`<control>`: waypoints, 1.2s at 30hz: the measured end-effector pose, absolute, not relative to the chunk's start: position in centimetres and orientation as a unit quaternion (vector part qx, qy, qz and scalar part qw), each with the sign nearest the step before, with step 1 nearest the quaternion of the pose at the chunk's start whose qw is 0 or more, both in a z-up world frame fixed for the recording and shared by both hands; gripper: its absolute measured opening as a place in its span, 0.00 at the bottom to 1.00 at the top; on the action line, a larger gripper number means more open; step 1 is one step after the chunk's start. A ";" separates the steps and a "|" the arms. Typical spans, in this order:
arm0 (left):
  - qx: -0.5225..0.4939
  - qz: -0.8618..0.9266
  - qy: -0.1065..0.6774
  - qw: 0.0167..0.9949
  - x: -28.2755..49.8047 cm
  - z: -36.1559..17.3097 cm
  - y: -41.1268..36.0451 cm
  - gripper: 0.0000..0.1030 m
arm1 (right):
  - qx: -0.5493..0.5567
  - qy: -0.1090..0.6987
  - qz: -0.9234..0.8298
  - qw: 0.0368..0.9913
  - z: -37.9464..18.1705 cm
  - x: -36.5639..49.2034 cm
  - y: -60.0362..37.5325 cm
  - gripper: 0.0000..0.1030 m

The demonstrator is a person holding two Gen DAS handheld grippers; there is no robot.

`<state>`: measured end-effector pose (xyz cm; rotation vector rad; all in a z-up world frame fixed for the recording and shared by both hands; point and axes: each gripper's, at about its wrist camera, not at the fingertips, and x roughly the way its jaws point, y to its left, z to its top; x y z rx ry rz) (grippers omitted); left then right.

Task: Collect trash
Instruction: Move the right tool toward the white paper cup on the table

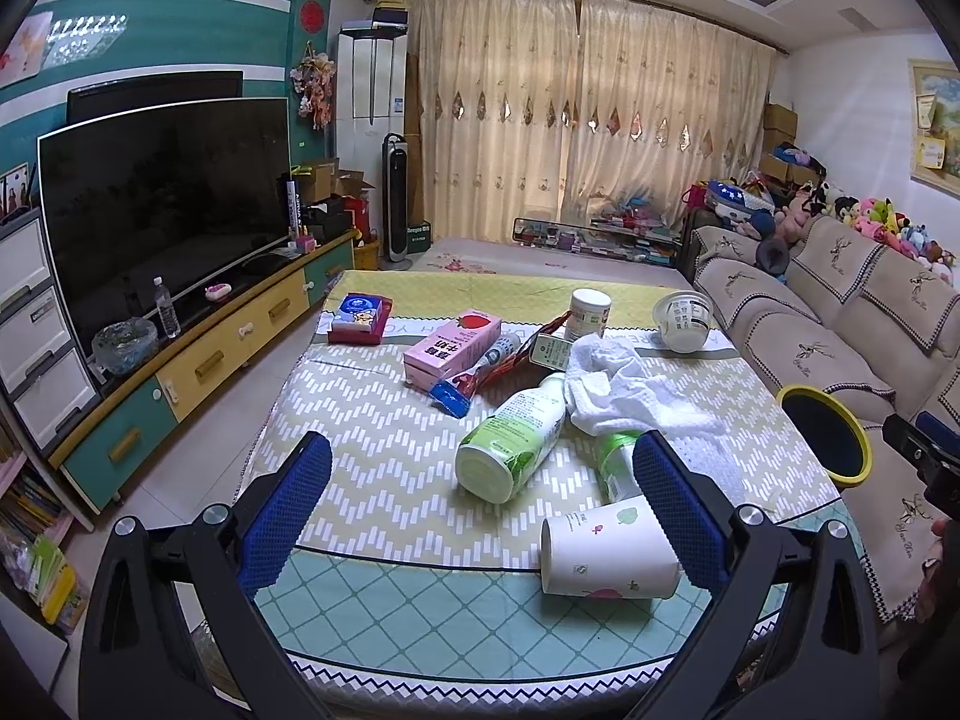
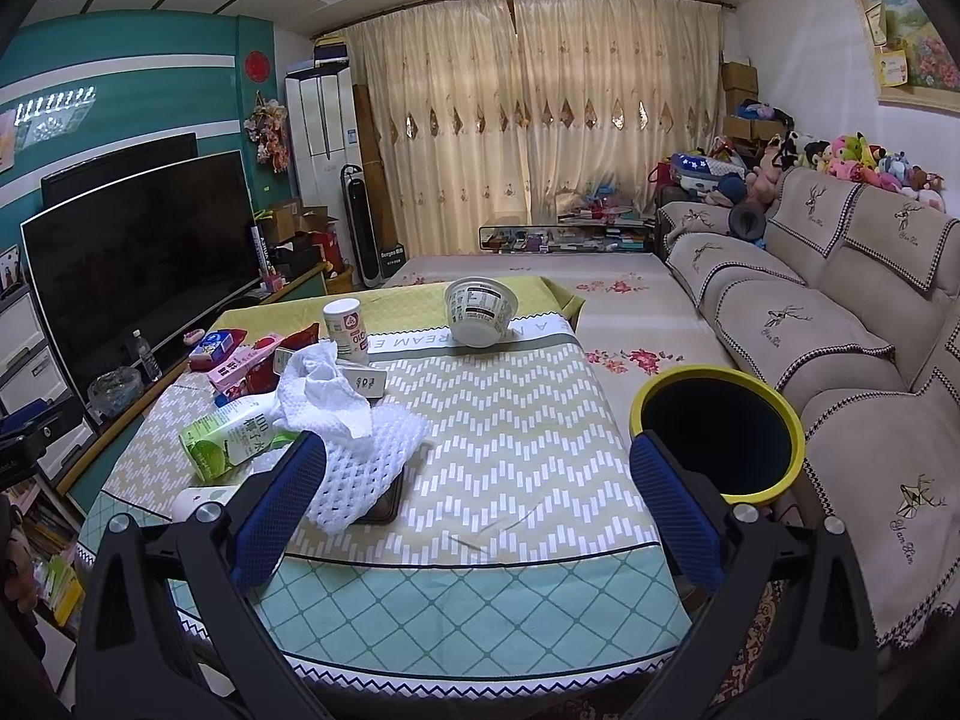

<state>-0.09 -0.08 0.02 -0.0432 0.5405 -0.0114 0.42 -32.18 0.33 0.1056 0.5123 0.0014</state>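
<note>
Trash lies on the patterned tablecloth (image 1: 384, 438). A paper cup (image 1: 606, 558) lies on its side near the front, beside my open left gripper (image 1: 480, 492). A green-and-white bottle (image 1: 510, 438) and a smaller green bottle (image 1: 618, 462) lie behind it. A crumpled white tissue (image 1: 624, 390), a pink carton (image 1: 450, 348), a snack wrapper (image 1: 480, 372), a white can (image 1: 588, 312) and a plastic bowl (image 1: 684, 318) lie farther back. A yellow-rimmed bin (image 2: 720, 426) stands at the table's right edge. My right gripper (image 2: 474, 492) is open and empty above bare cloth, with white foam netting (image 2: 366, 468) to its left.
A TV (image 1: 162, 204) on a low cabinet (image 1: 228, 348) runs along the left. A sofa (image 2: 840, 324) with plush toys runs along the right. A red tissue pack (image 1: 360, 318) sits at the table's far left. Curtains (image 1: 588, 120) close the far wall.
</note>
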 end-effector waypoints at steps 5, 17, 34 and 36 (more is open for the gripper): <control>-0.022 -0.005 0.269 0.963 -0.1 0.1 -0.1 0.96 | 0.053 0.257 0.002 0.965 0.3 0.5 -32.2 0.94; -0.021 -0.007 0.273 0.962 0.0 -0.2 0.0 0.96 | 0.054 0.262 0.002 0.963 0.1 0.7 -32.1 0.94; -0.021 -0.007 0.275 0.961 0.2 -0.3 -0.1 0.96 | 0.056 0.267 0.003 0.962 -0.2 0.9 -32.1 0.94; -0.020 -0.008 0.276 0.961 0.3 -0.3 -0.1 0.96 | 0.055 0.267 0.003 0.962 -0.2 0.9 -32.1 0.94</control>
